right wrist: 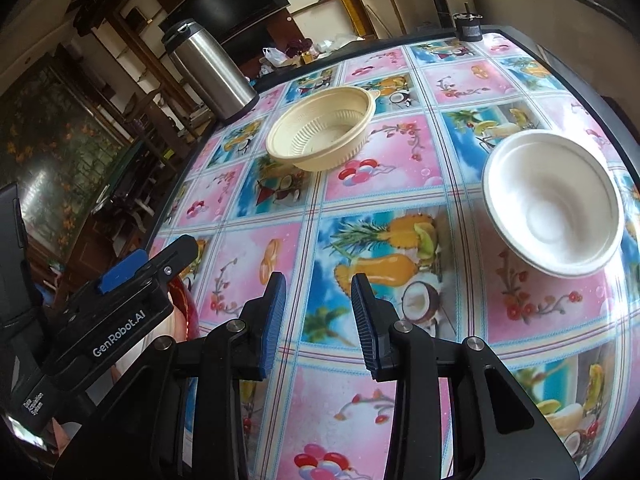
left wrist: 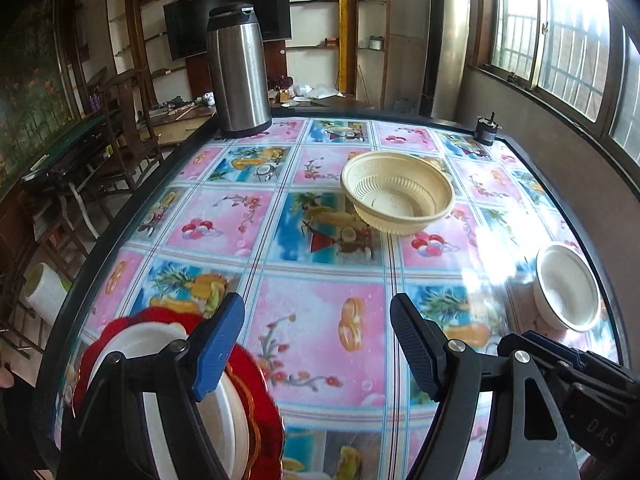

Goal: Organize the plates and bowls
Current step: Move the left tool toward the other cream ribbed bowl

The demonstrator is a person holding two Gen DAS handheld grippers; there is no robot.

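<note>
From the left wrist camera, the left tongs (left wrist: pixel 316 344) stand wide apart over the table (left wrist: pixel 320 340), which wears a glossy cloth of pink and blue fruit squares; nothing lies between the two blue pads. At about 7 o'clock, partly hidden behind the left-hand finger (left wrist: pixel 218 350), a white plate (left wrist: pixel 160 344) lies on a red plate (left wrist: pixel 256 392) near the table's near edge. I cannot tell whether that finger touches the plates or only passes in front of them. A cream ribbed bowl (left wrist: pixel 398 192) sits upright toward 1 o'clock, well apart from the plates. A white bowl (left wrist: pixel 568 286) sits at 3 o'clock, close to the table's right edge. A steel flask (left wrist: pixel 239 68) stands at the far rim around 11 o'clock, and a small black object (left wrist: pixel 486 128) rests at the far right corner. The right tongs (left wrist: pixel 552 354) enter low at 4 o'clock, seen from the side.

From the right wrist camera, the right tongs (right wrist: pixel 318 320) are released, the pads a narrow gap apart with only tablecloth showing between them. The white bowl (right wrist: pixel 554 200) sits upright at 2 o'clock, near but clear of the tips. The cream ribbed bowl (right wrist: pixel 322 128) lies at 12 o'clock, farther off, with the steel flask (right wrist: pixel 210 68) beyond it at 11 o'clock. The left tongs (right wrist: pixel 160 262) show at 9 o'clock, over a sliver of the red plate (right wrist: pixel 190 312).
</note>
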